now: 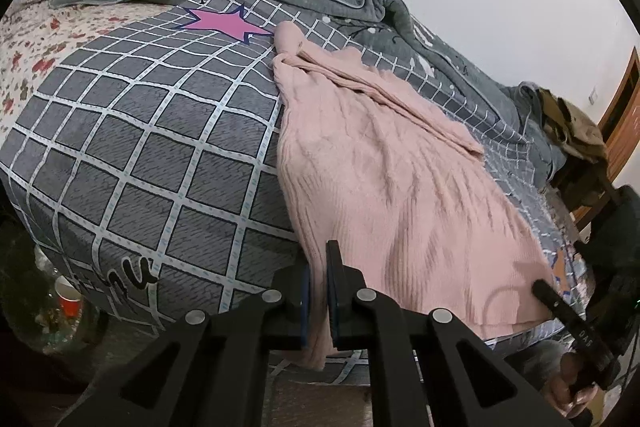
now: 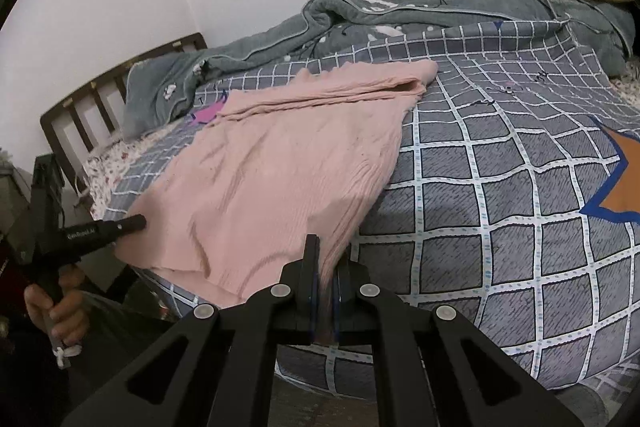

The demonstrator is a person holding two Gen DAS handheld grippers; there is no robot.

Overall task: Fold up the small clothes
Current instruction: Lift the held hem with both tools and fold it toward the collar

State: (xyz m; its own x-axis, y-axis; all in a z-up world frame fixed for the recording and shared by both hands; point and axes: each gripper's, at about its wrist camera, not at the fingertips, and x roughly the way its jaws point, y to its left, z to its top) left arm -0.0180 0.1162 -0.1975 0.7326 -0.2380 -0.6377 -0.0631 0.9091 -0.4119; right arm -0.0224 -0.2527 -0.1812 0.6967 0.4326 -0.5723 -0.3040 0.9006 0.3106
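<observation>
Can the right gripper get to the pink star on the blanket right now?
Probably not. The right gripper is shut on the pink sweater at the near edge, and the pink star sits far behind it, partly under the sweater.

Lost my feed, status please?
Left tongs shut on pink sweater hem. Right tongs shut on the other corner. Nothing in the way.

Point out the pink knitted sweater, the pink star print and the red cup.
pink knitted sweater (image 1: 384, 163), left wrist view, middle of the cable-knit body.
pink star print (image 1: 220, 23), left wrist view, centre of the star on the checked blanket.
red cup (image 1: 69, 301), left wrist view, its side, on the floor.
</observation>
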